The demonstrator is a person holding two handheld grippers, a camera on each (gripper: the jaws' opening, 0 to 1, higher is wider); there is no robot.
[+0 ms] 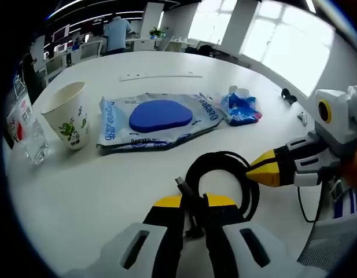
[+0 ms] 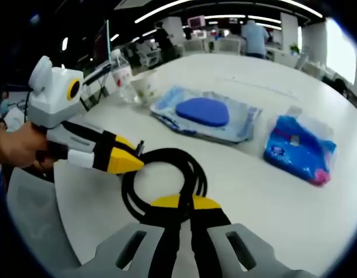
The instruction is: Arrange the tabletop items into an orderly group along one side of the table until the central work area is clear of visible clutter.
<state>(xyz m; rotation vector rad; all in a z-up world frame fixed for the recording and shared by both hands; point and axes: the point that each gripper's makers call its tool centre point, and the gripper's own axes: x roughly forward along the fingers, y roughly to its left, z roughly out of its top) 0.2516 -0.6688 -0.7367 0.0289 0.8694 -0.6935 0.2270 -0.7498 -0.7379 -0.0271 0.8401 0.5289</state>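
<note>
Opposed low close views across table [image 1: 137,191], sharing coiled cable [image 2: 166,174]

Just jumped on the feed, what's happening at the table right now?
A person holds a gripper in each hand, and both are closed on a coiled black cable lying on the white table. The left gripper grips one side of the loop, the right gripper another. Beyond sit a wipes pack, a blue tissue packet, a paper cup and a water bottle.
</note>
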